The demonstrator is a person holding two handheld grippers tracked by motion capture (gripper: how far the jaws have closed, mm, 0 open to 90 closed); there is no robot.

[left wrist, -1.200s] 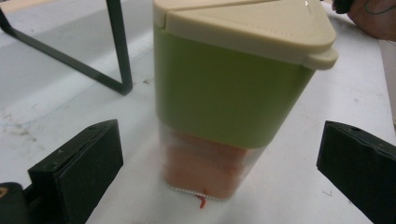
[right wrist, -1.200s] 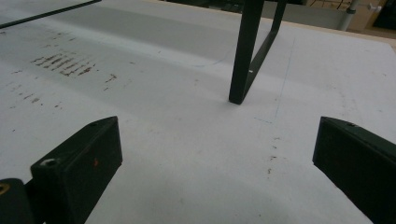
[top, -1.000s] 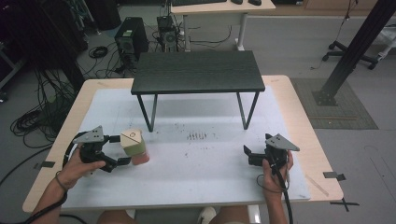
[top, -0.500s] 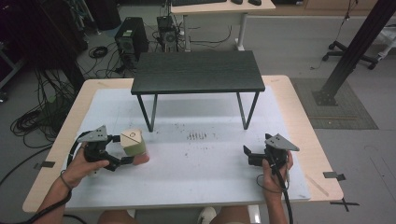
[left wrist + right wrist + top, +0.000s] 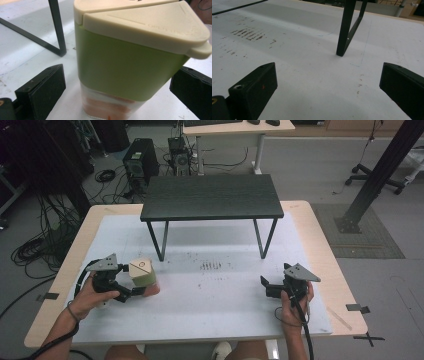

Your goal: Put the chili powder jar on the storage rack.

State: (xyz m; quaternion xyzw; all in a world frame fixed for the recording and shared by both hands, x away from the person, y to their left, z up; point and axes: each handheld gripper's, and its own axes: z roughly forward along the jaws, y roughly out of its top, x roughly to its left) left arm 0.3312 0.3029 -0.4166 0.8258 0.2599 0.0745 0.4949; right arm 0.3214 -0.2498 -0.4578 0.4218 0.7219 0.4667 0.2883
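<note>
A small container point(image 5: 142, 274) with a cream lid, green body and clear base showing something orange stands on the white mat at the left. My left gripper point(image 5: 131, 281) is open, with one jaw on each side of the container. In the left gripper view the container point(image 5: 130, 65) looms between the two black fingers point(image 5: 42, 92), with a gap showing on the left side. My right gripper point(image 5: 266, 286) is held low over the mat at the right. It is open with nothing between its fingers point(image 5: 254, 87).
A low black table point(image 5: 210, 197) on thin metal legs stands at the back centre of the white mat point(image 5: 215, 315). One of its legs point(image 5: 344, 30) rises ahead of the right gripper. Dark scuff marks point(image 5: 212, 266) dot the mat's middle.
The left gripper has slid a little to the right, bringing its jaws further around the container. The right gripper has stayed where it was.
</note>
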